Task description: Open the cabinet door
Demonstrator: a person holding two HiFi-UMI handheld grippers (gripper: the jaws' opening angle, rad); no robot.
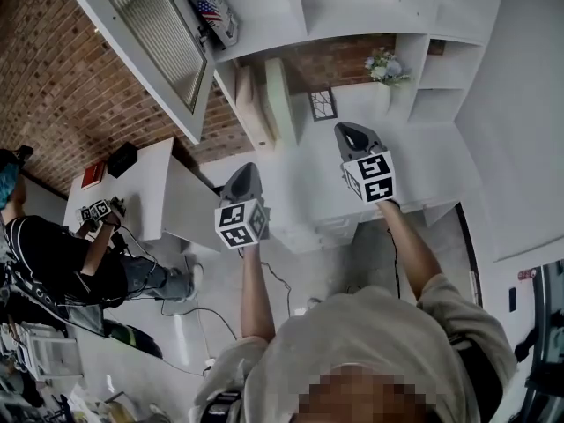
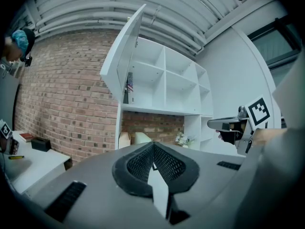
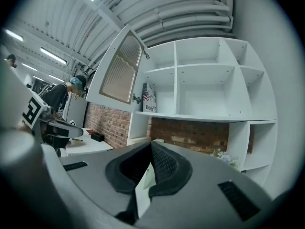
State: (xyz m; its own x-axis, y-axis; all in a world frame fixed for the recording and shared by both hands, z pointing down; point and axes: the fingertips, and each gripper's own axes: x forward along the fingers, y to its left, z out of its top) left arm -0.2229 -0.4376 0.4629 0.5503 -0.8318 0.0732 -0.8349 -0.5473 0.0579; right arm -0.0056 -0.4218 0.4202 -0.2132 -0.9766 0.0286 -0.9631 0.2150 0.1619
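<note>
1. The cabinet door (image 1: 150, 42), white-framed with a ribbed glass panel, stands swung wide open from the upper-left compartment of a white shelf unit (image 1: 370, 7), angled out toward the brick wall (image 1: 53, 86).
2. Behind the open door, a flag-printed box (image 1: 211, 11) stands upright in the exposed compartment; the neighbouring compartments appear bare.
3. The left gripper (image 1: 244, 173) is held level in front of the unit, below the door and well apart from it. Its jaws are closed together with nothing between them.
4. The right gripper (image 1: 357, 135) is held level beside it, pointing at the shelves. Its jaws are likewise pressed together and hold nothing.
5. On the counter beneath the shelves sit a small framed picture (image 1: 322, 104) and, further right, a bunch of flowers (image 1: 383, 66).
6. At far left, a second person (image 1: 62, 263) sits at a white desk (image 1: 145, 188) against the brick wall, also holding a marker-cubed gripper.
</note>
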